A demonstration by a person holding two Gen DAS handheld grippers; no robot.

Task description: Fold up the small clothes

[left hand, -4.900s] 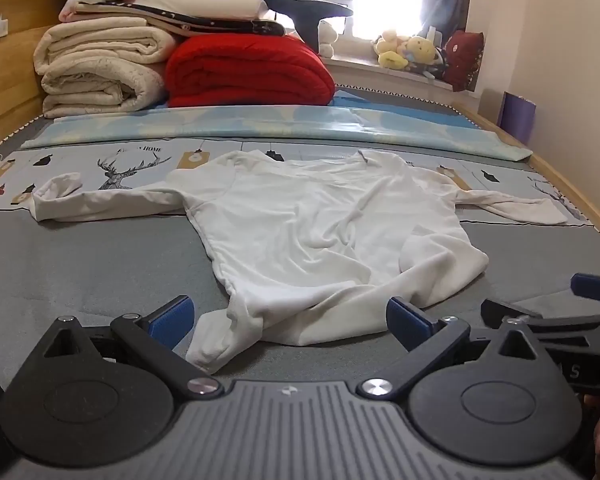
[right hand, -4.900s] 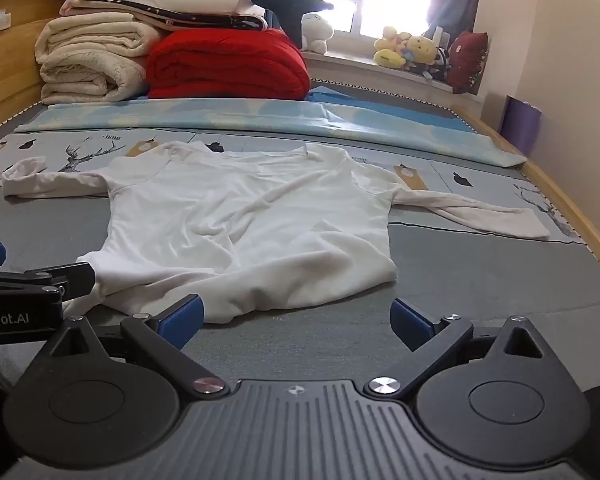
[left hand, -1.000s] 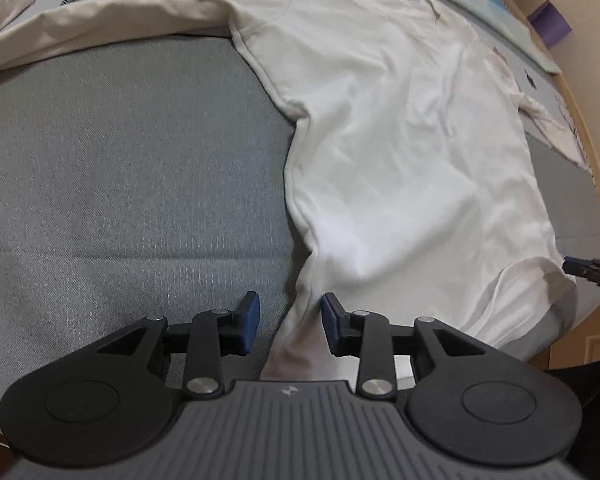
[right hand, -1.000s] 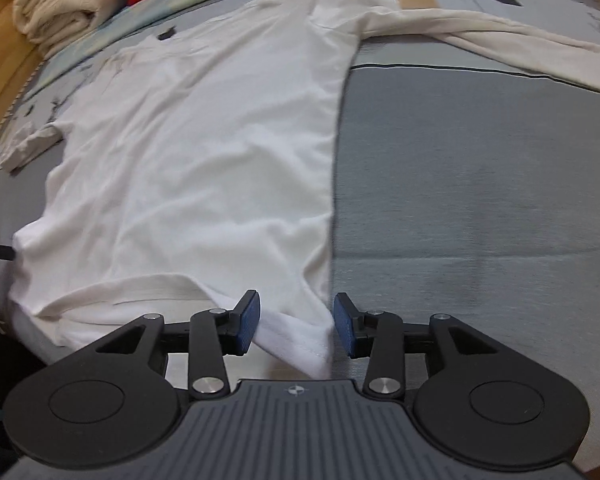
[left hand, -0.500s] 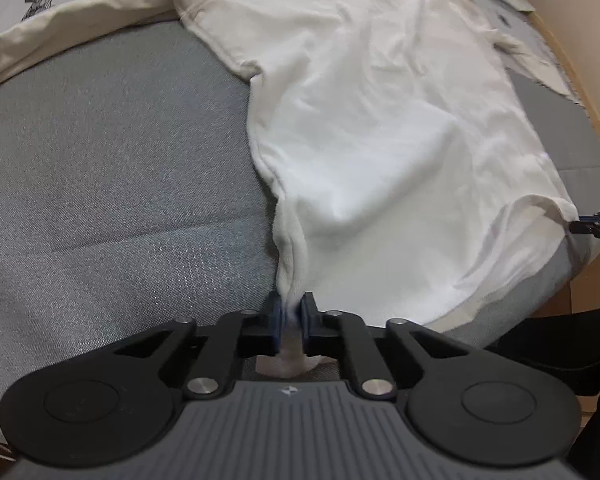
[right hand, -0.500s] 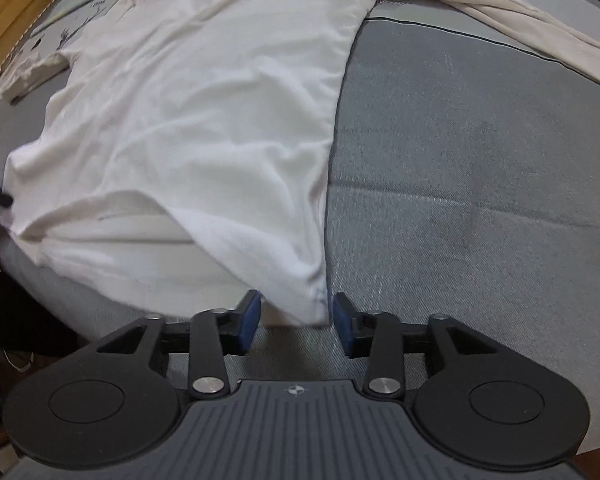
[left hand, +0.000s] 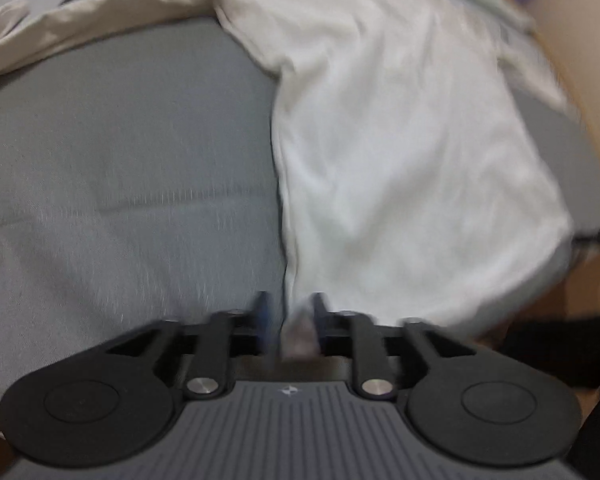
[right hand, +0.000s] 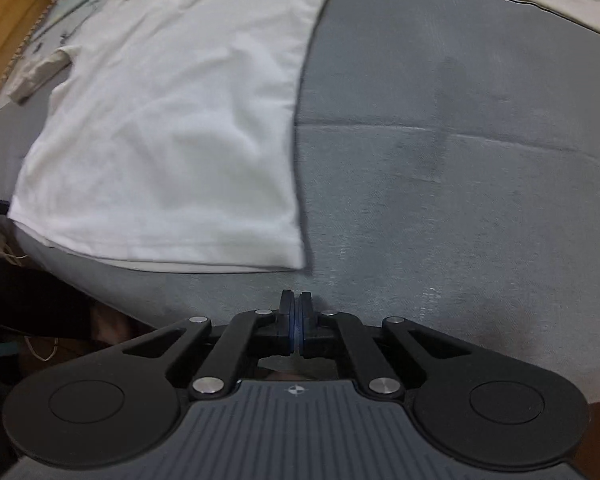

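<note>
On my left hand-held gripper point(left hand: 288, 316) the jaws are parting, with the hem corner of the white long-sleeved shirt point(left hand: 400, 152) between them; the view is blurred, so I can't confirm the pads still press it. The shirt lies spread flat on the grey bed cover point(left hand: 120, 160). My right hand-held gripper point(right hand: 296, 322) is closed on nothing, just below the shirt's other hem corner point(right hand: 296, 260).
</note>
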